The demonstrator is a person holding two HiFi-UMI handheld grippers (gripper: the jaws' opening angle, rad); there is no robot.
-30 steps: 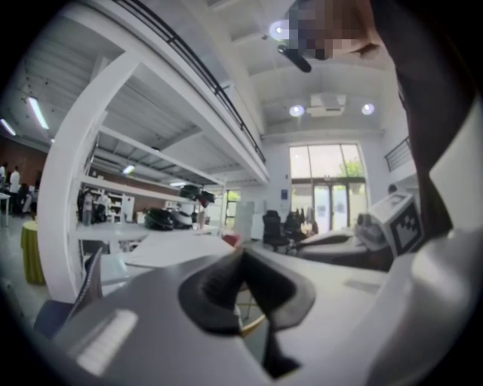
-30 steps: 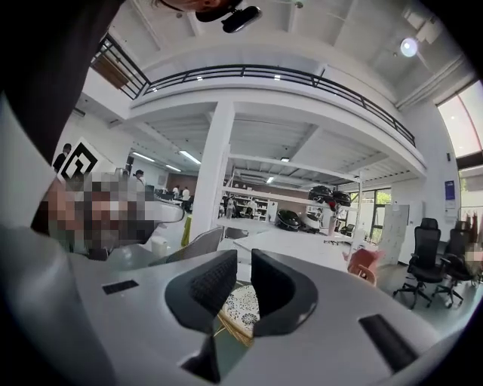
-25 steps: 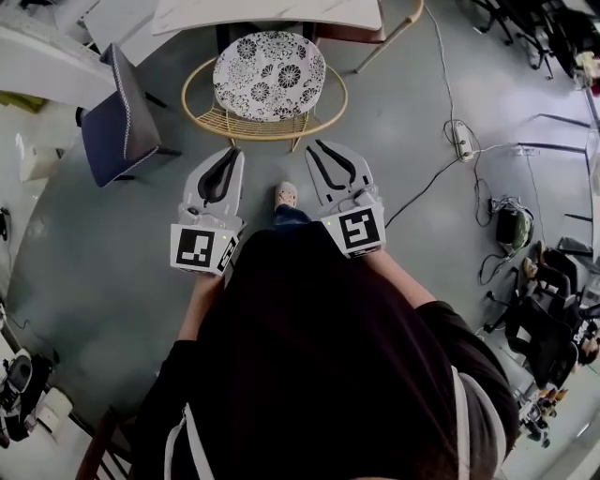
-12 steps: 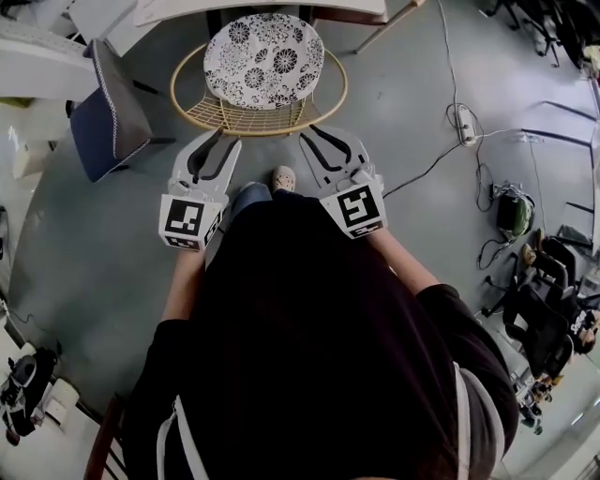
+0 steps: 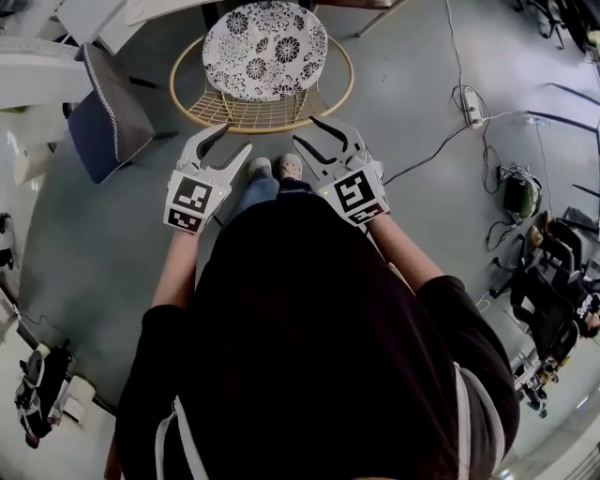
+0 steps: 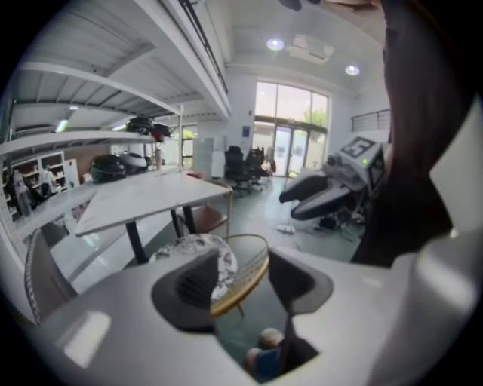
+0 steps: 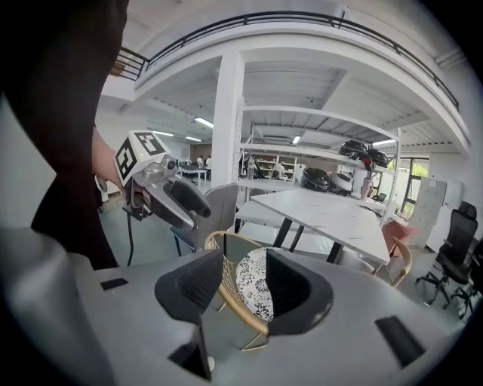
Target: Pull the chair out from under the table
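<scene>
The chair (image 5: 265, 56) has a gold wire frame and a floral cushion; it stands at the top of the head view, its front under the white table (image 5: 169, 7). Its curved back rim (image 5: 262, 122) faces me. My left gripper (image 5: 230, 141) and right gripper (image 5: 311, 133) hang side by side just short of that rim. Both jaws have just been opening and now stand open, pressing on nothing. In the left gripper view the gold rim (image 6: 245, 277) shows through the gap of the left gripper (image 6: 241, 283). The right gripper (image 7: 235, 290) frames the rim (image 7: 232, 301) and cushion (image 7: 253, 286).
A grey-blue chair (image 5: 108, 108) stands left of the wire chair, close to the left gripper. My shoes (image 5: 274, 169) are just behind the rim. A power strip (image 5: 472, 111) with cables lies on the floor at right. Office chairs (image 5: 553, 281) crowd the far right.
Both grippers have dropped and moved toward the chair's back rim. Their jaws, shut a second ago, now stand open. I have stepped closer to the chair.
</scene>
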